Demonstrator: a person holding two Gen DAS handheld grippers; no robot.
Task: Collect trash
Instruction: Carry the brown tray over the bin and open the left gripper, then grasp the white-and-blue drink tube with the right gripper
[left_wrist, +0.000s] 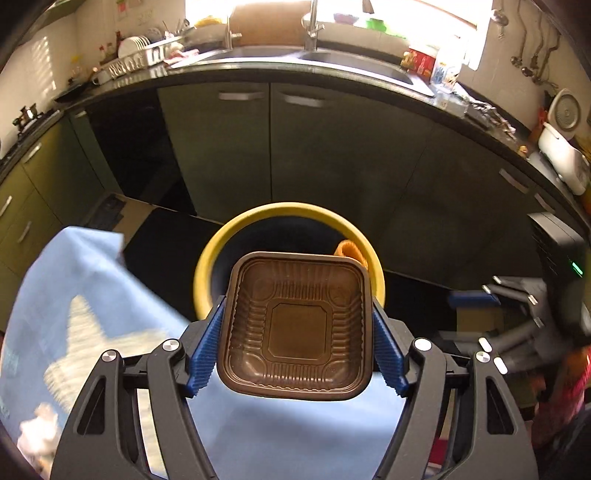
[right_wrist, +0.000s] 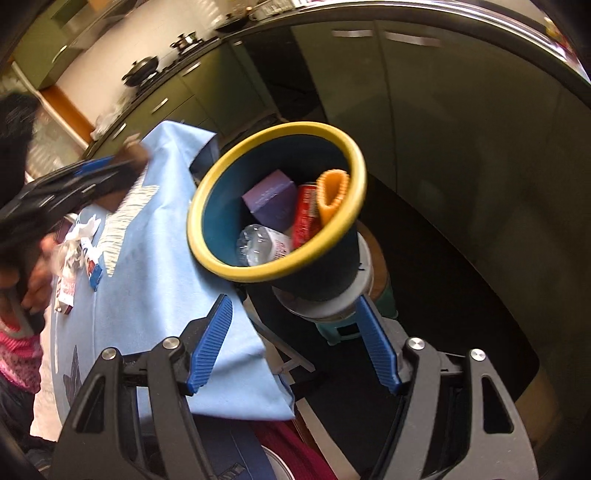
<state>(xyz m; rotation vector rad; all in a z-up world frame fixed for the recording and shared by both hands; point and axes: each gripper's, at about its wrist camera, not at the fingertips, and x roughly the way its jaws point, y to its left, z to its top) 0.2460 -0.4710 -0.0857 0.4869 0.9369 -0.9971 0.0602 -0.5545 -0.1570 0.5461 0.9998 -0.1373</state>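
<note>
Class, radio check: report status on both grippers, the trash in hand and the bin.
Left gripper shut on brown plastic tray, above yellow-rimmed bin. Right gripper open, empty. Bin already holds trash. Path clear.

bin (left_wrist: 236, 236) inside: hid by tray (left_wrist: 295, 325) | left gripper (right_wrist: 92, 173): blurred

Left wrist cam: looks steeply down along own fingers, close above yellow-rimmed bin (left_wrist: 207, 266), facing sink counter (left_wrist: 258, 70). Right wrist cam: same downward tilt, bin (right_wrist: 207, 199) near, seen from its side. Shared: bin, blue cloth (left_wrist: 92, 280) (right_wrist: 155, 236), green cabinets (left_wrist: 221, 147) (right_wrist: 443, 110).
</note>
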